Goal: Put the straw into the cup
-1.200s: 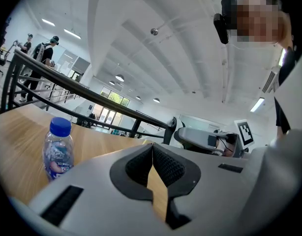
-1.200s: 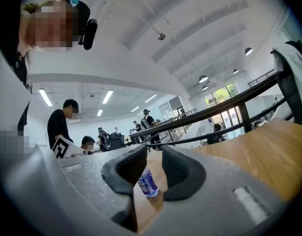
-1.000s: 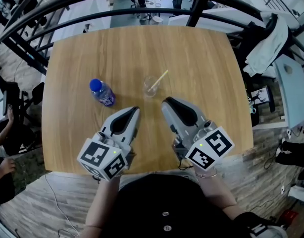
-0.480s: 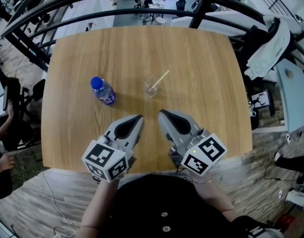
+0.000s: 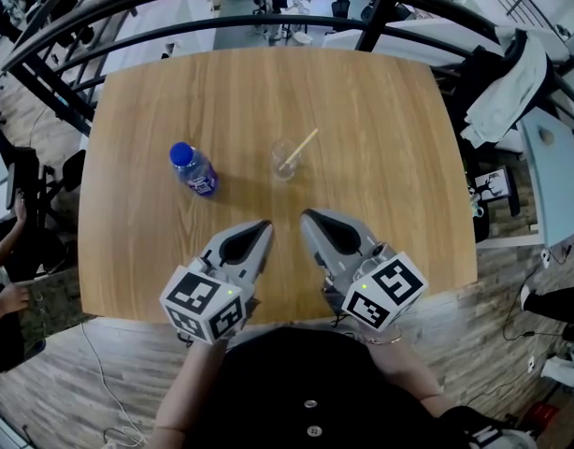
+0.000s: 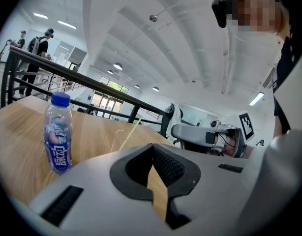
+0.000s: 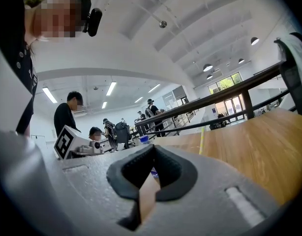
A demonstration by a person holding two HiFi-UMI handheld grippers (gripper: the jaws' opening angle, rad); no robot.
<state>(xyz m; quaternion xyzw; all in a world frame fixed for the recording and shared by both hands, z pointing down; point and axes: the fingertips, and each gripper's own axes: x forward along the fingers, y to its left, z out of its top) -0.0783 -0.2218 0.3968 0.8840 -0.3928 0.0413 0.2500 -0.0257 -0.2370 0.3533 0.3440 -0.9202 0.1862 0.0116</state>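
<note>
The pale wooden table (image 5: 371,101) carries a small clear plastic cup (image 5: 285,161) near its middle, and the thin yellow straw (image 5: 304,145) stands slanted inside it, its upper end leaning out over the rim. To the cup's left, well apart, a clear bottle with a blue cap and purple label (image 5: 194,172) stands upright. Nearer the person, the grey left gripper (image 5: 264,224) and grey right gripper (image 5: 306,217) sit side by side above the table's near edge, tips angled toward each other. Both have their jaws clenched together on nothing.
</note>
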